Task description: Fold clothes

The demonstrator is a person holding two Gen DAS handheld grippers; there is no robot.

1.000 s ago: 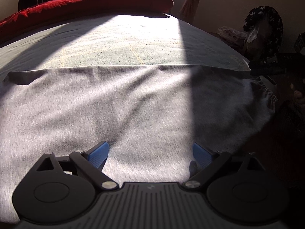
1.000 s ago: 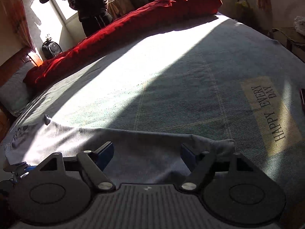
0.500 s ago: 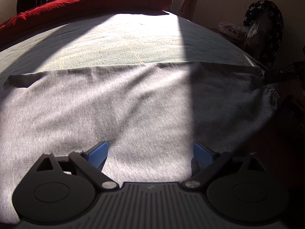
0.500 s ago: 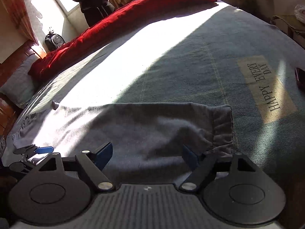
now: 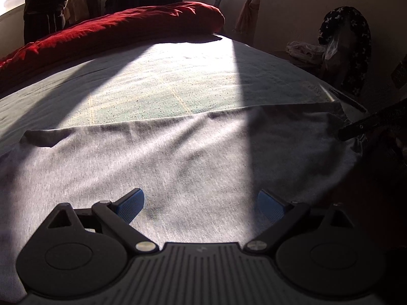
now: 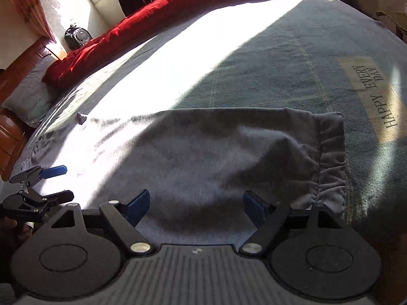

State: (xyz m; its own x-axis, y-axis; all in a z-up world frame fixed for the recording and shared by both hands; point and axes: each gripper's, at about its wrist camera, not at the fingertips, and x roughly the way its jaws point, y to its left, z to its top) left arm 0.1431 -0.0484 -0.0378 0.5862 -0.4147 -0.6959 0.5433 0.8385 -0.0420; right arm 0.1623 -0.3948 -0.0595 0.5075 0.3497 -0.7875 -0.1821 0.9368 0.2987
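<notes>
— What was the biggest thing there?

— The bed [image 6: 292, 50], covered in a blue-green blanket with a pale patch reading "HAPPY EVERY DAY" [image 6: 376, 94] near its right side. A broad band of sunlight crossed it.

— And on it?

— A long red duvet [image 5: 122, 28] was rolled along the far edge, with a grey pillow [image 6: 28, 94] at the wooden headboard end. The grey garment [image 5: 165, 162] lay spread flat along the near edge, its gathered cuff [image 6: 330, 157] at the right end, lying just short of the lettered patch.

— Anything in the way?

— Nothing lay on the garment itself. A small grey lump [image 6: 81, 118] sat at its far edge. Beyond the bed, dark clothes [image 5: 43, 2] hung by the window, a black bag [image 6: 77, 36] stood on the floor, and a star-patterned cloth [image 5: 356, 48] was draped off to the right.

— The tools?

— The left hand-held gripper [image 5: 201, 204] hovered low over the garment, jaws spread wide, gripping nothing. The right hand-held gripper [image 6: 195, 207] was likewise released, its blue pads apart above the cloth near the cuff.
</notes>
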